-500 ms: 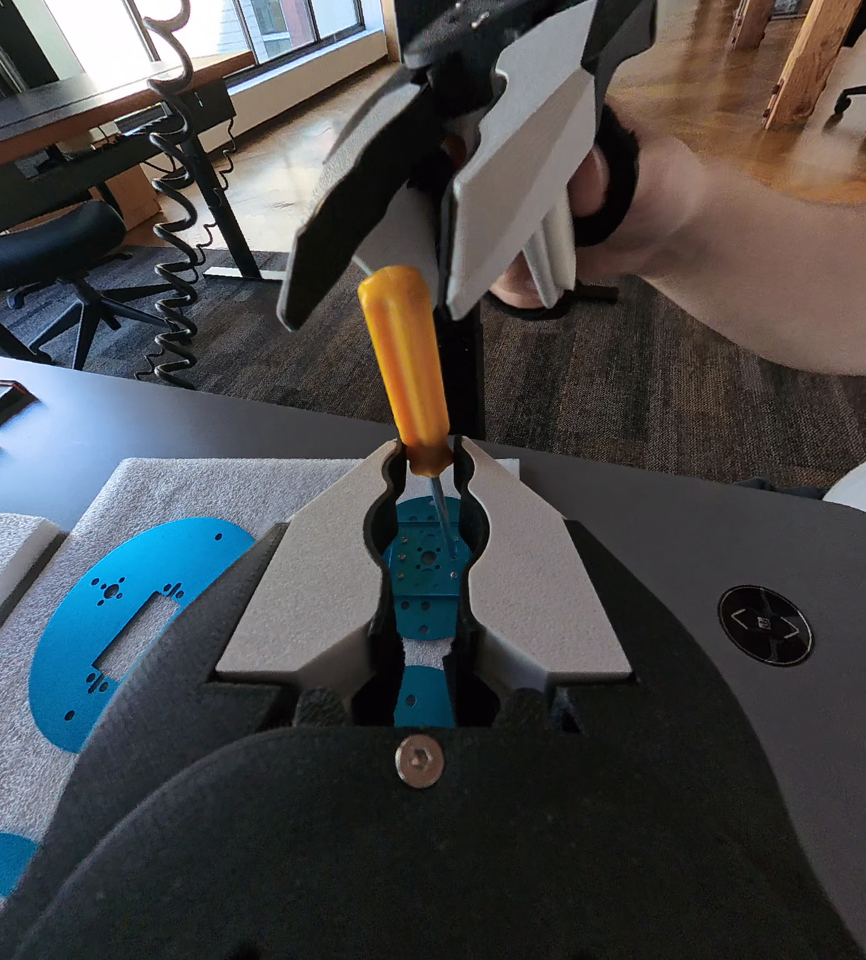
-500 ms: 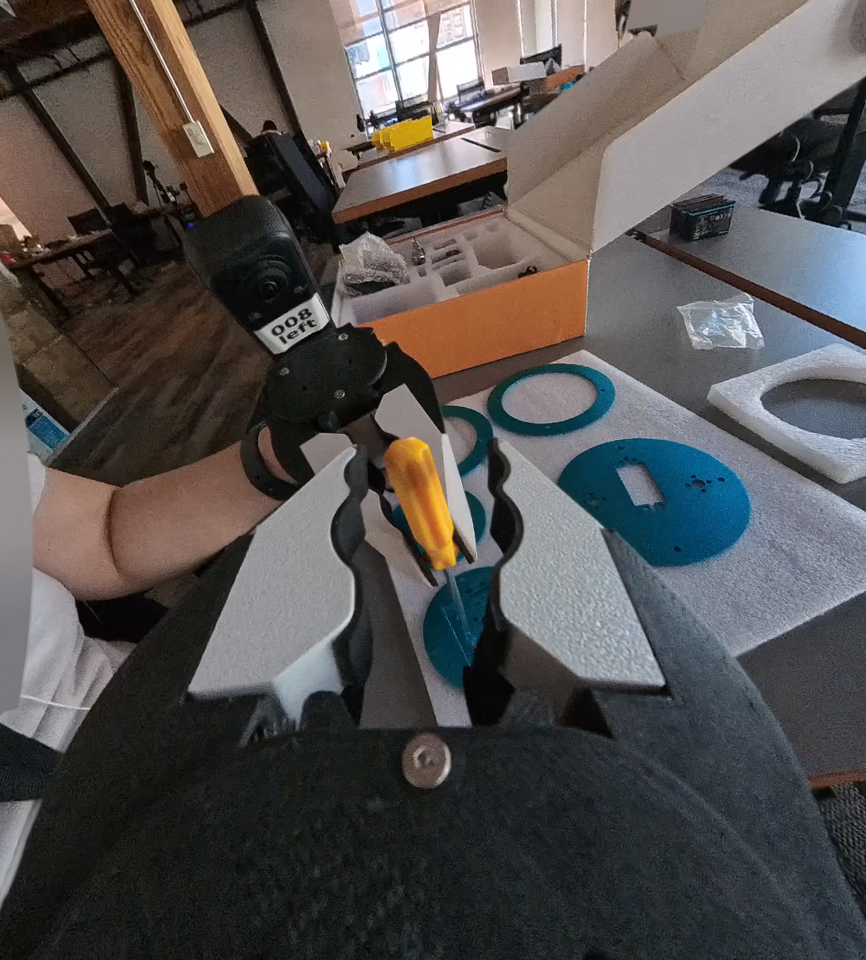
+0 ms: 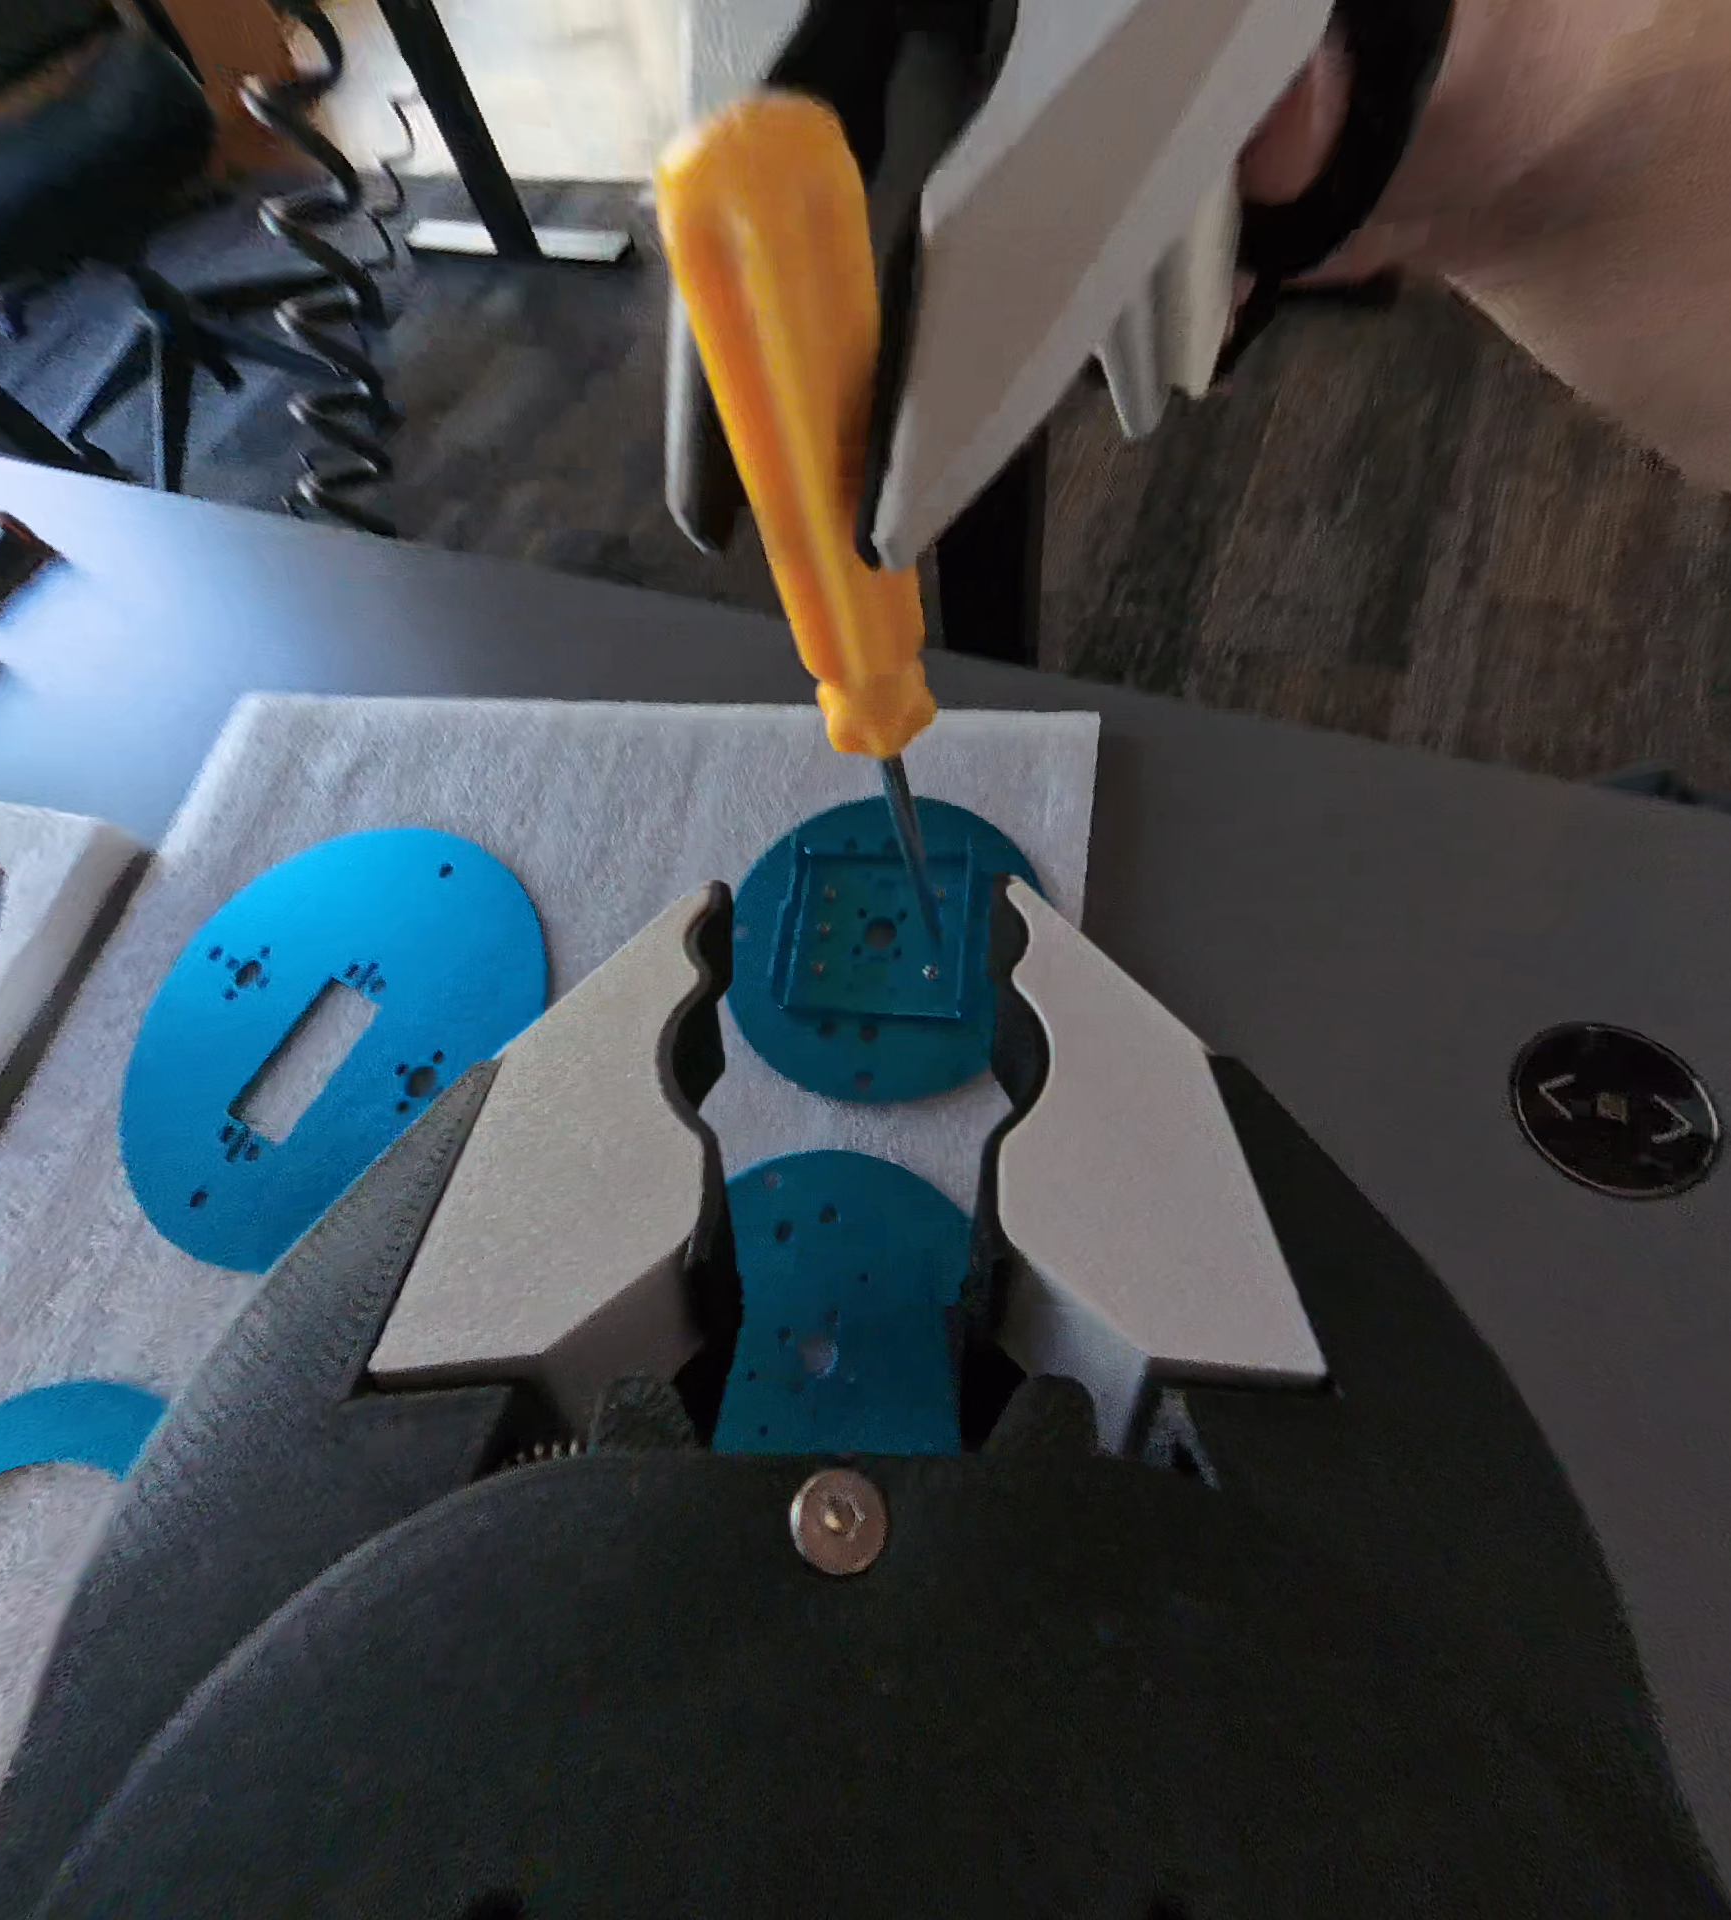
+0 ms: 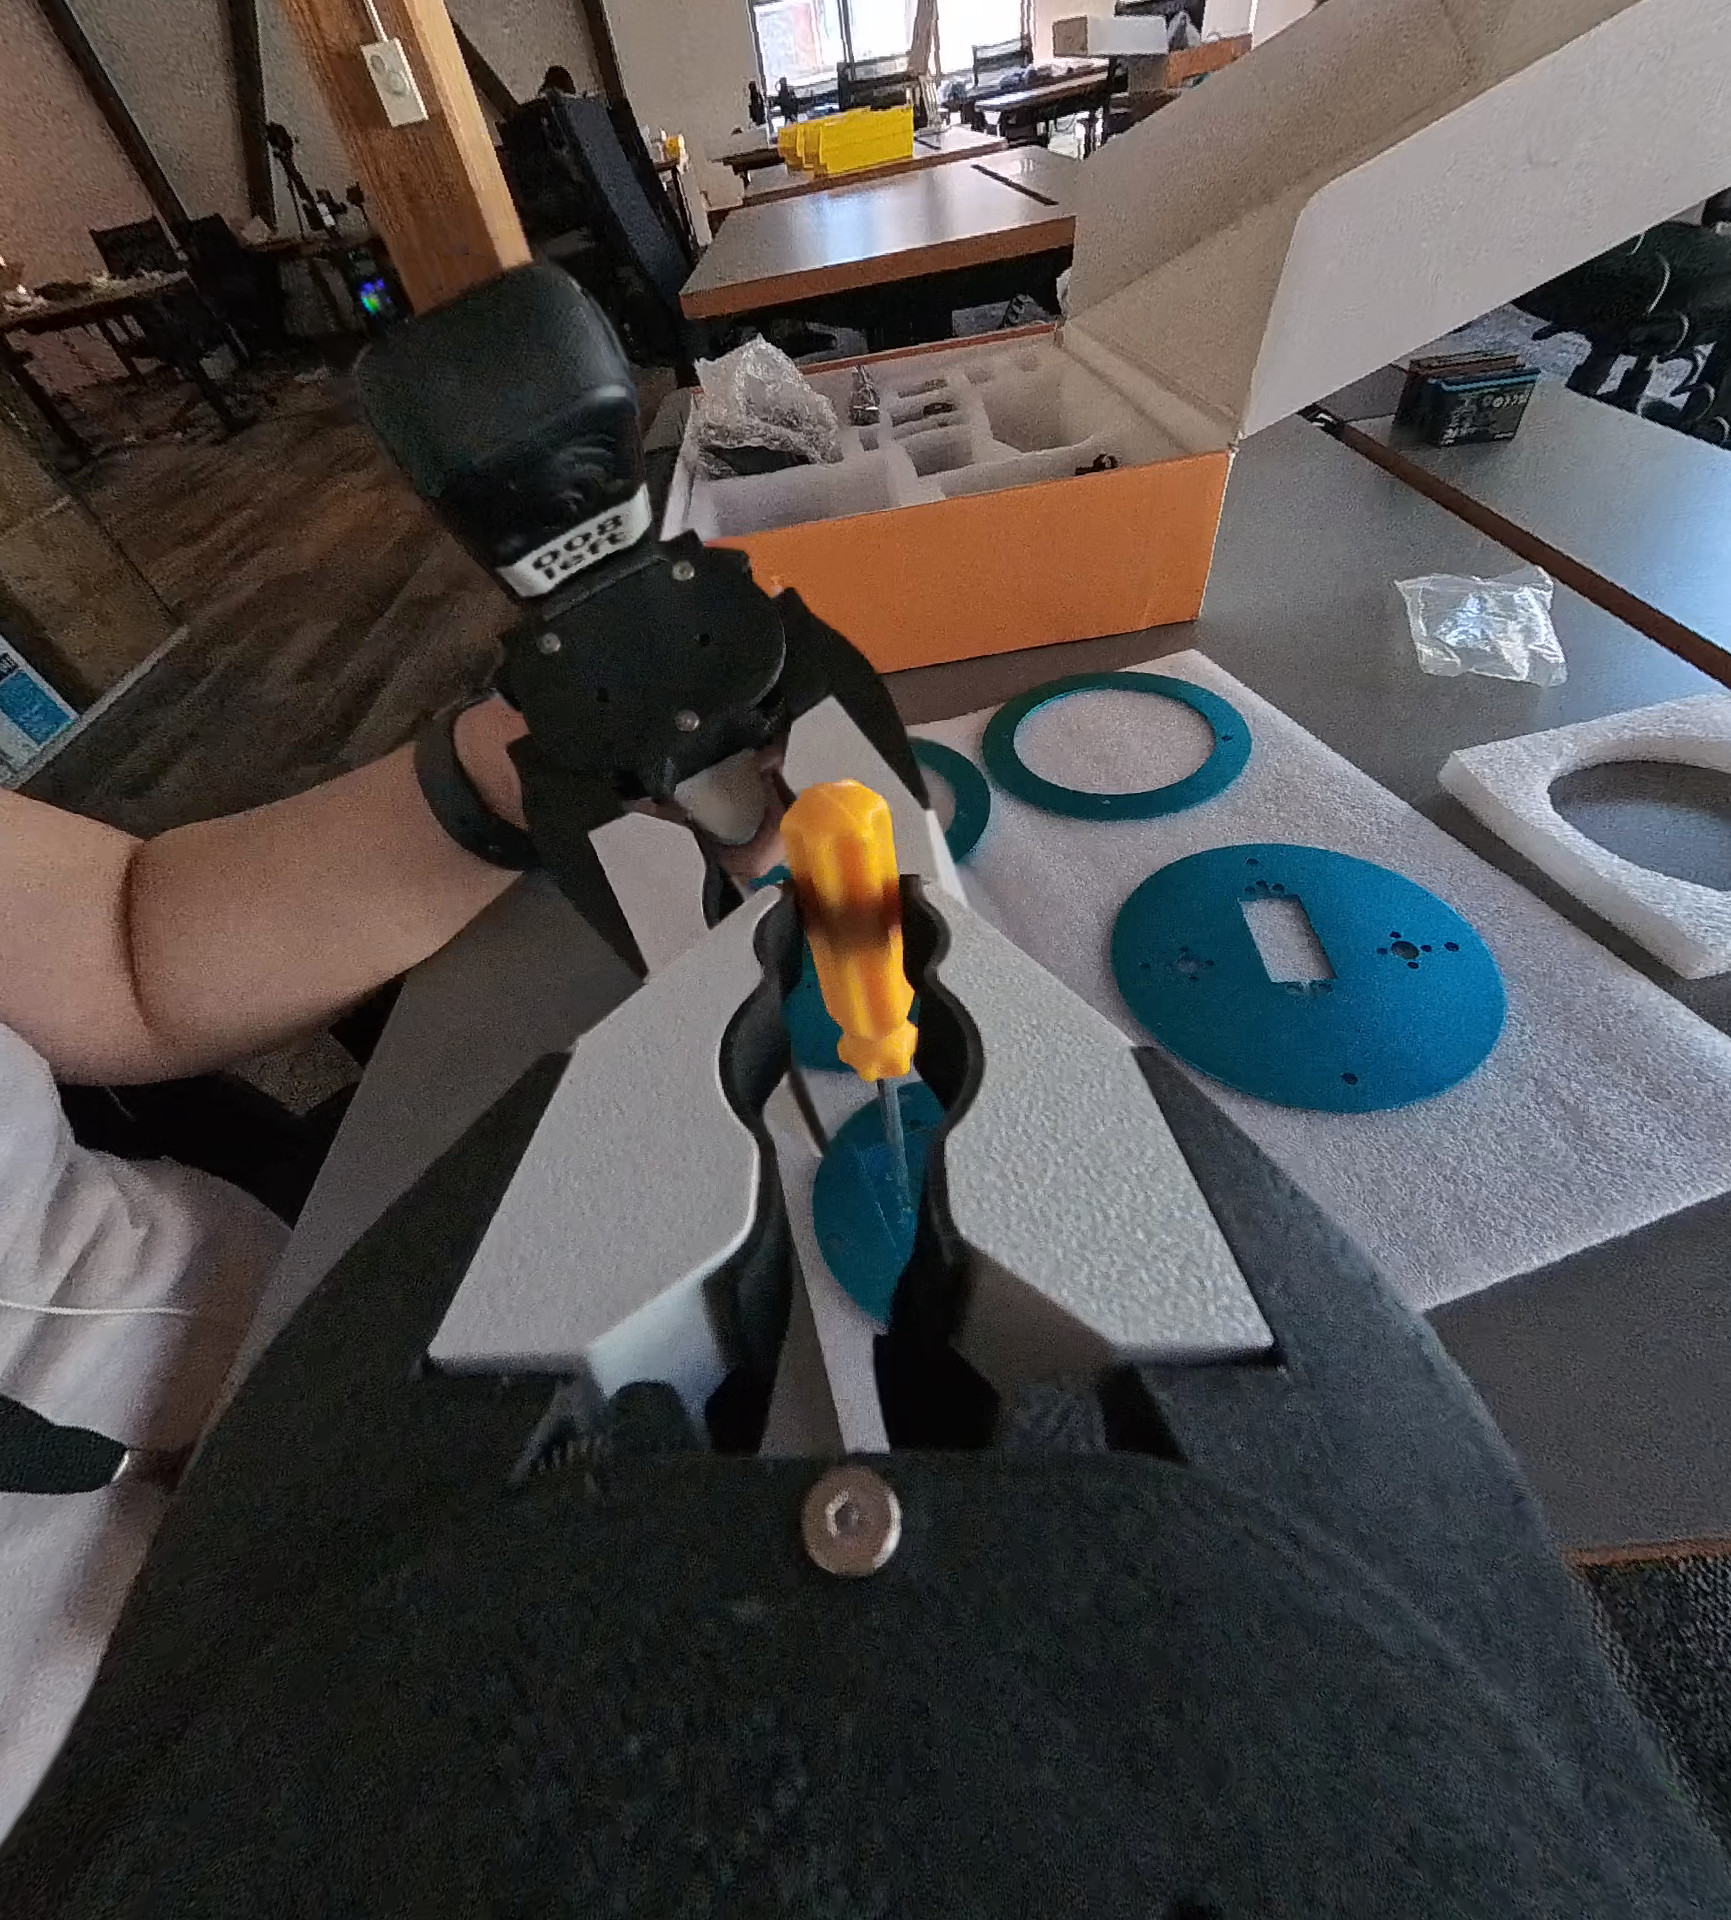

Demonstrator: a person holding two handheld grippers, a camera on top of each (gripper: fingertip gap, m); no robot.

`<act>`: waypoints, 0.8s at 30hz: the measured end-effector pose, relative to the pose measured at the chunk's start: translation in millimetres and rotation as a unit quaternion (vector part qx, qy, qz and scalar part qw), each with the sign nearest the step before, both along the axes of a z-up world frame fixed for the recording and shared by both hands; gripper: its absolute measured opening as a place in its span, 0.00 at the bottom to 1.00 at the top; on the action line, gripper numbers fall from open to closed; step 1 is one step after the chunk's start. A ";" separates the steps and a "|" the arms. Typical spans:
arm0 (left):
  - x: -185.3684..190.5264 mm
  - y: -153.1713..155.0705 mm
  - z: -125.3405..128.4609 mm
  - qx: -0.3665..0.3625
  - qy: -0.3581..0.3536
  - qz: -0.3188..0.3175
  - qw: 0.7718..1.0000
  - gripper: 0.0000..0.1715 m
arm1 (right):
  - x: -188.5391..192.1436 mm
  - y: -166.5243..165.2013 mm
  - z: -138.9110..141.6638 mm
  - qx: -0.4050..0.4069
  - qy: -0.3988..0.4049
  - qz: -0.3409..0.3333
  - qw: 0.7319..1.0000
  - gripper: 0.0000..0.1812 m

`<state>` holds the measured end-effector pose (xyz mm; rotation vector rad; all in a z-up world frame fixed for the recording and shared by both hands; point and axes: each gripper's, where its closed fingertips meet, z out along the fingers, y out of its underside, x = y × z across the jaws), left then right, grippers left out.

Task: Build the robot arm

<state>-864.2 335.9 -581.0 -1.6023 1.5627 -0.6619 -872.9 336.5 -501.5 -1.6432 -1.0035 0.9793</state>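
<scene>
Right tongs (image 4: 845, 951) are clamping the orange screwdriver (image 4: 856, 935) by its handle, shaft tilting down, tip sitting on the square bracket (image 3: 876, 935) atop a small blue disc (image 3: 866, 1039). Left tongs (image 3: 856, 914) are gaping at a medium width, holding nothing, fingertips flanking that disc just above the white foam sheet (image 3: 549, 790). Second small disc (image 3: 840, 1288) is lying nearer, between the left fingers. Large slotted blue disc (image 4: 1308, 977) and a blue ring (image 4: 1115, 743) are lying beyond. Orange box (image 4: 975, 561) is sitting open farther back on the grey surface (image 3: 1463, 935).
</scene>
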 end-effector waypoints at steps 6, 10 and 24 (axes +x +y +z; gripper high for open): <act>2.0 4.6 -24.1 -0.010 0.044 0.020 0.999 0.36 | 3.1 2.4 0.1 -0.001 0.004 0.002 1.000 0.10; 7.6 2.7 -27.1 -0.039 0.038 0.004 0.999 0.33 | 4.6 2.4 0.1 -0.001 0.003 0.003 1.000 0.10; 8.5 5.4 -35.9 -0.038 0.051 0.006 0.998 0.27 | 1.5 2.1 0.7 0.015 -0.016 0.009 1.000 0.09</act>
